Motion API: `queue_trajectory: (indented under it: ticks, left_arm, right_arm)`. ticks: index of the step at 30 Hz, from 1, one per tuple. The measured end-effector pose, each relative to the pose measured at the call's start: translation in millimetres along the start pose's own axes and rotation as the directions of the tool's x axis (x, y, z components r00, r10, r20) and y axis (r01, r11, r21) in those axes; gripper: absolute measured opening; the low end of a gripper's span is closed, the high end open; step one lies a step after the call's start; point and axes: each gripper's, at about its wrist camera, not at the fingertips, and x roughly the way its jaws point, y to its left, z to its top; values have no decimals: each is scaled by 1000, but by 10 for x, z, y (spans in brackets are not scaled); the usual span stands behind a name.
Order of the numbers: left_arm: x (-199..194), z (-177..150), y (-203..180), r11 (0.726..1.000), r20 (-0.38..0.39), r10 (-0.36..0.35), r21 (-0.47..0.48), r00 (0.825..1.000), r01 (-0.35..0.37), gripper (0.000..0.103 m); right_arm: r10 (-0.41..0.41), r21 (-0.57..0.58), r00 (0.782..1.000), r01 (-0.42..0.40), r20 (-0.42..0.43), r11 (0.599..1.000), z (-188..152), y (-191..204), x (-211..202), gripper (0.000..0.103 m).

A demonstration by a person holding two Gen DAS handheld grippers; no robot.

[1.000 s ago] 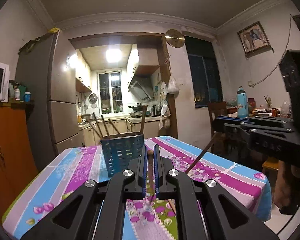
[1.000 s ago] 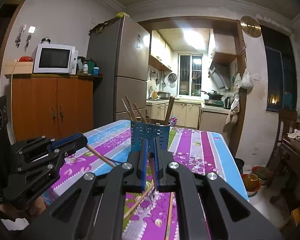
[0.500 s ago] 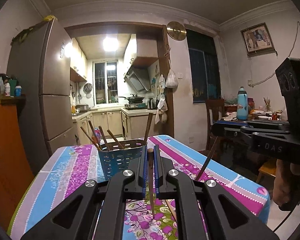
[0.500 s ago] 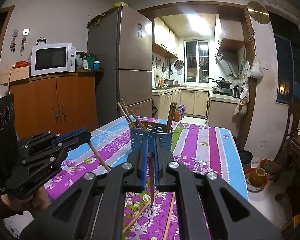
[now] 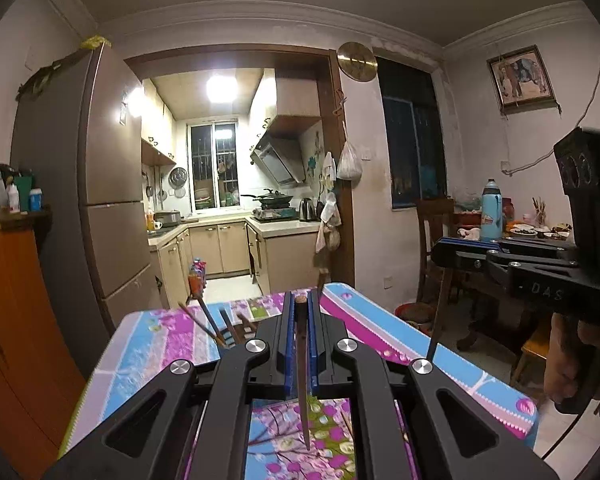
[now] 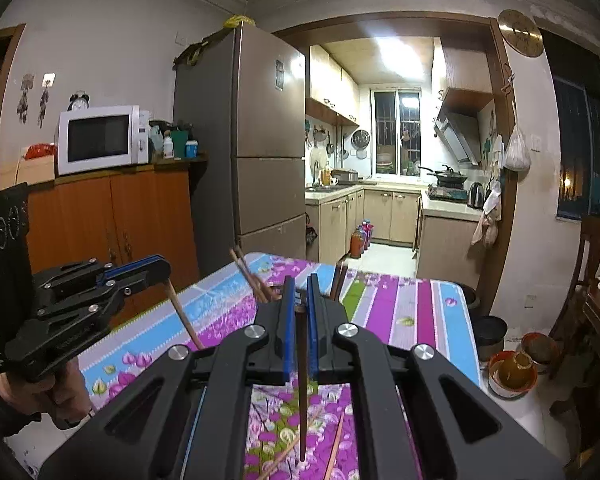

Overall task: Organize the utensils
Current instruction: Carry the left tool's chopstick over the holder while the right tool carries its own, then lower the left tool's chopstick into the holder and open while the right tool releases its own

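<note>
Both jaws clench one chopstick each: left gripper (image 5: 300,344), right gripper (image 6: 298,320), sticks hanging tip-down above the table (image 6: 420,308). Best lowered one at a time, vertically, into the basket behind the fingers.

Two grippers are in the room: the left gripper (image 5: 300,312) and the right gripper (image 6: 298,292). Each carries one dark chopstick (image 5: 301,364) (image 6: 301,364) between its jaws, two held in all. Two loose chopsticks (image 6: 334,446) lie on the counter (image 6: 420,312). About five chopstick ends (image 5: 204,320) stand upright ahead of the jaws; the exact count cannot be told.
</note>
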Motion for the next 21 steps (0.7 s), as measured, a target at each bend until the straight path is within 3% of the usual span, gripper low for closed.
queue_trajectory:
  ticks: [7, 13, 21]
  left_arm:
    - [92, 517, 175, 1000, -11, 19, -16, 1000, -19, 7]
    - [134, 940, 381, 999, 22, 41, -31, 999, -40, 7]
    - [404, 1496, 634, 996, 61, 82, -42, 995, -80, 7]
  right_arm:
    - [6, -16, 999, -6, 46, 1000, 534, -13, 59, 4]
    - [1, -27, 997, 1, 76, 1000, 1028, -60, 201, 4]
    - [-16, -31, 996, 19, 83, 999, 1468, -165, 611, 4]
